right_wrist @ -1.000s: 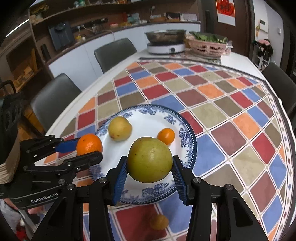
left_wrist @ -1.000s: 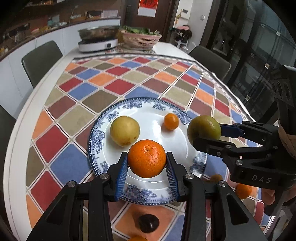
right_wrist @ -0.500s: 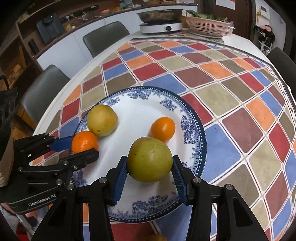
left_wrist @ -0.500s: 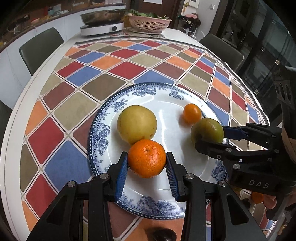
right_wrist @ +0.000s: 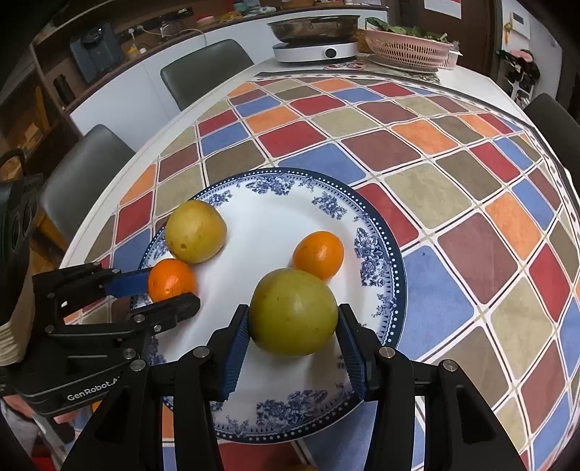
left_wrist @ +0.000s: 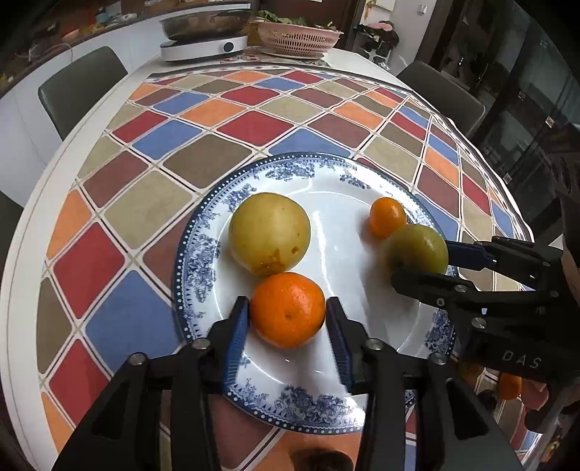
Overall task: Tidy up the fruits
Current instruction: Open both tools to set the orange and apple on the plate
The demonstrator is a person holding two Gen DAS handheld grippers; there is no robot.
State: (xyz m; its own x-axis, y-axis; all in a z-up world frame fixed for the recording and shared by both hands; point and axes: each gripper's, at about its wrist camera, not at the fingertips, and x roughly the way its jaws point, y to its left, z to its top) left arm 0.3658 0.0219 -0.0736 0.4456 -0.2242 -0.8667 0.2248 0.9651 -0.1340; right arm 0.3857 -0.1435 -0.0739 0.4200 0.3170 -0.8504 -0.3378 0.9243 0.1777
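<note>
Two claws: left claw [left_wrist: 288, 320] opening around glossy orange [left_wrist: 287, 309]; right claw [right_wrist: 293, 328] pinching green fruit [right_wrist: 293, 311].

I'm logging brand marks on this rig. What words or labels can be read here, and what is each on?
"DAS": on the right gripper body, seen from the left wrist view.
"GenRobot.A...": on the left gripper body, seen from the right wrist view; its end is cut off.
Red wall poster: cropped, unreadable.
Nothing readable on the plate.
</note>
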